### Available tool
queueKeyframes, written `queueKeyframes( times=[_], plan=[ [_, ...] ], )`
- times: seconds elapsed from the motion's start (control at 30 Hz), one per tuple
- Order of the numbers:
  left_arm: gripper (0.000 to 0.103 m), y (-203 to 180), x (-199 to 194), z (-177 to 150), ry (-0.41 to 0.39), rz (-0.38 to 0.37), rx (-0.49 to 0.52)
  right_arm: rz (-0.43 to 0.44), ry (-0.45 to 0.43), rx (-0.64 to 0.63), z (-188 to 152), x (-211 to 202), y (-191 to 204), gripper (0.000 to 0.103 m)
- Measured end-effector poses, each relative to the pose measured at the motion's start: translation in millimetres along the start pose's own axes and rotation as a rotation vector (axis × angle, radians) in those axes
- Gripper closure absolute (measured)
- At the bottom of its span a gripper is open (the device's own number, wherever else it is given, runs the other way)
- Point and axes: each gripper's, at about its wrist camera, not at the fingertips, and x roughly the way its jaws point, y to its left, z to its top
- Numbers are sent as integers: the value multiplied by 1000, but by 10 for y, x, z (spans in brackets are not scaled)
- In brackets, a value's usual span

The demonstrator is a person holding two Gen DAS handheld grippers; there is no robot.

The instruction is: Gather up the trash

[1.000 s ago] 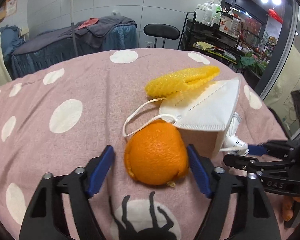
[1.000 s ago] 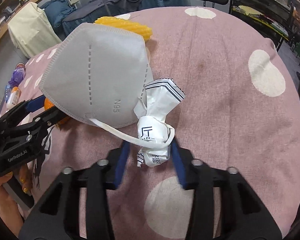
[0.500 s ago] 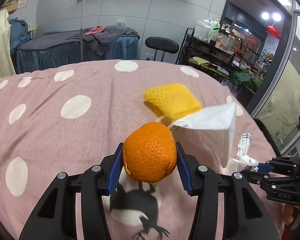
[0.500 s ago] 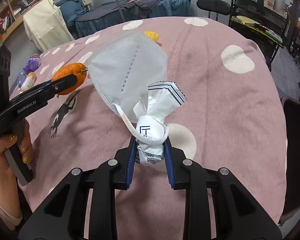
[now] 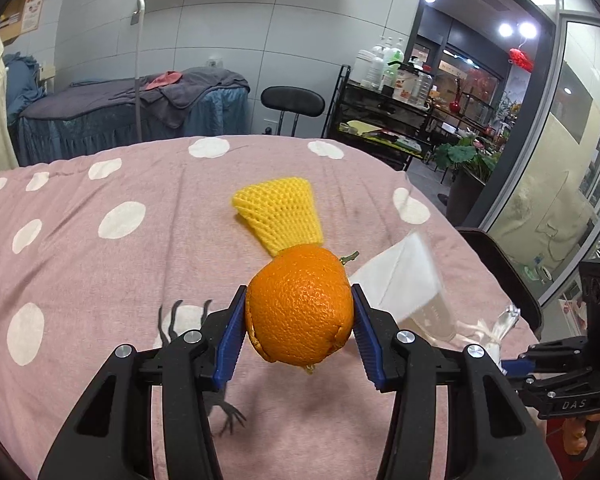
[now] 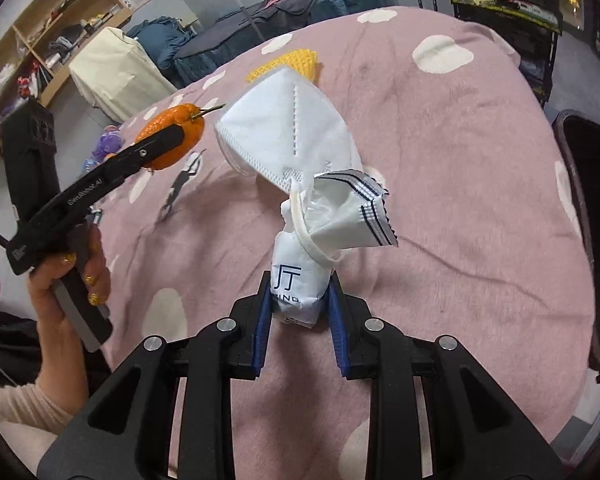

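Note:
My left gripper [image 5: 299,334] is shut on an orange peel [image 5: 299,309], held above the pink spotted blanket [image 5: 100,280]. From the right wrist view the peel [image 6: 172,134] shows at the left in the left gripper [image 6: 168,140], which a hand [image 6: 66,280] holds. My right gripper [image 6: 299,312] is shut on a crumpled white wrapper [image 6: 300,276]. A white face mask [image 6: 288,136] hangs from the wrapper by its ear loop, lifted off the blanket. In the left wrist view the mask [image 5: 404,276] is blurred at the right. A yellow foam fruit net [image 5: 280,210] lies on the blanket behind the peel.
A dark chair edge [image 6: 592,240] stands by the bed's right side. A black stool [image 5: 292,102], a black shelf rack [image 5: 384,120] with bottles and a second covered bed [image 5: 120,116] stand beyond. Shelves and clothes [image 6: 60,40] line the left.
Both grippers have risen off the blanket with their loads. The left closed on the orange peel and lifted it. The mask now dangles from the wrapper in the right gripper.

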Motion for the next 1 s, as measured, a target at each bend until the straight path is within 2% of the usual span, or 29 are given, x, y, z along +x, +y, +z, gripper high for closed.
queueKeyframes(
  times=[0.1, 0.13, 0.17, 0.2, 0.23, 0.27, 0.3, 0.33, 0.37, 0.43, 0.53, 0.57, 0.7, 0.87, 1.0],
  plan=[
    [54, -51, -26, -2, -5, -9, -2, 167, -5, 70, 15, -2, -41, 76],
    [54, -62, -41, 3, -9, -10, -2, 264, -5, 112, 31, 15, -61, 76],
    [54, -61, -61, 15, -14, -9, 0, 299, 0, 137, 47, 41, -68, 76],
    [54, -56, -81, 26, -18, -6, 2, 277, 10, 140, 61, 69, -60, 76],
    [54, -49, -100, 37, -23, -4, 2, 170, 11, 104, 70, 99, -13, 74],
    [54, -37, -118, 46, -27, -2, 0, 83, 6, 69, 73, 114, 31, 65],
    [54, -31, -136, 42, -30, 0, 0, 24, -3, 39, 72, 120, 76, 55],
    [54, -20, -152, 41, -32, 4, 0, 20, -16, 28, 72, 102, 102, 36],
    [54, -2, -161, 40, -35, 12, 0, 26, -30, 30, 74, 70, 110, 23],
    [54, 35, -168, 38, -36, 19, -5, -20, -62, 15, 99, -14, 153, 22],
    [54, 98, -154, 39, -37, 19, -25, -187, -141, -45, 189, -157, 264, 22],
    [54, 110, -156, 36, -36, 19, -29, -200, -159, -48, 241, -182, 276, 22],
    [54, 129, -140, 26, -32, 11, -39, -140, -171, -57, 396, -204, 284, 20],
    [54, 147, -128, 3, -24, 1, -48, -214, -160, -93, 710, 123, 364, 19],
    [54, 150, -119, -9, -21, 8, -37, -289, -106, -111, 887, 503, 352, 20]
  ],
)
